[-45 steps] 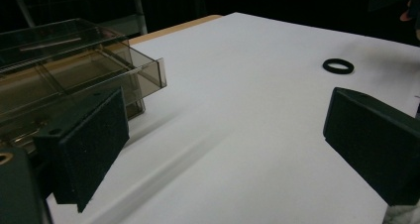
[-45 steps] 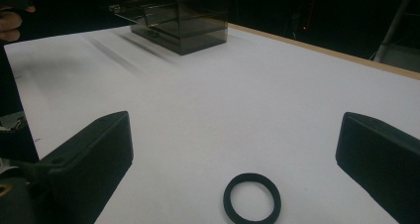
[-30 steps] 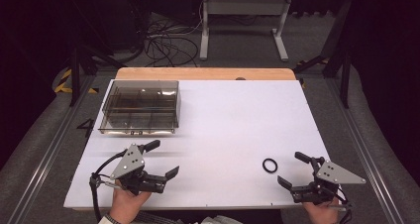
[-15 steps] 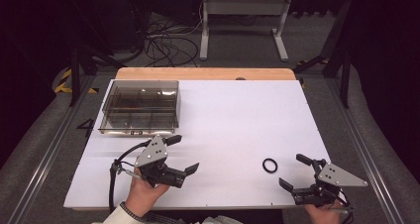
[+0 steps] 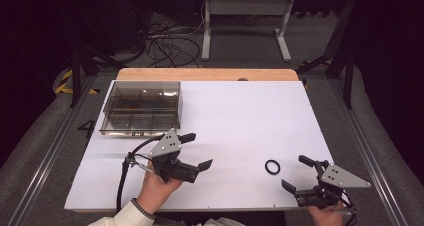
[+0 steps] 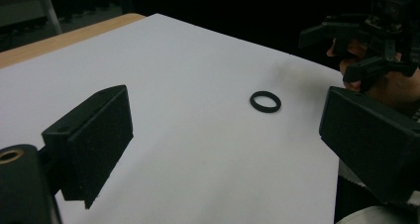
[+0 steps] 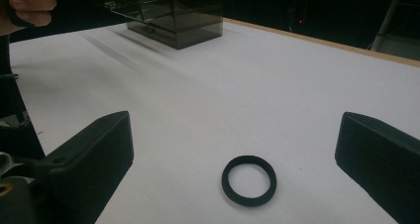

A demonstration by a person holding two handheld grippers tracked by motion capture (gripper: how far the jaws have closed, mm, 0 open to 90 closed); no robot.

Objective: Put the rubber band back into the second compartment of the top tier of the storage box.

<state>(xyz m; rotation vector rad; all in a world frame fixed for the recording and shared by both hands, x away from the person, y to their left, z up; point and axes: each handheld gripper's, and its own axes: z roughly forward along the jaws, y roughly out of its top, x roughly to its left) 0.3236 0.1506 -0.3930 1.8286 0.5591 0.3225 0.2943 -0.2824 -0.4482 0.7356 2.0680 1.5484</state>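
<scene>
A small black ring (image 5: pixel 272 166) lies flat on the white table (image 5: pixel 240 116) near the front right. My right gripper (image 5: pixel 294 172) is open just right of the ring, not touching it. In the right gripper view the ring (image 7: pixel 248 180) lies on the table between and a little ahead of the wide-apart jaws of that gripper (image 7: pixel 235 149). My left gripper (image 5: pixel 198 150) is open and empty left of centre, pointing right. In the left gripper view the ring (image 6: pixel 265 101) lies well ahead of this gripper (image 6: pixel 228 130), with the right gripper (image 6: pixel 366 40) beyond it.
A smoky transparent box (image 5: pixel 142 107) with compartments stands at the back left of the table; it also appears far off as the box (image 7: pixel 173 16) in the right gripper view. A wooden strip (image 5: pixel 207 74) borders the far edge. Cables and a stand lie on the floor behind.
My left gripper has moved right and slightly forward, from the front left toward the ring. The right gripper has barely shifted. The ring has not moved.
</scene>
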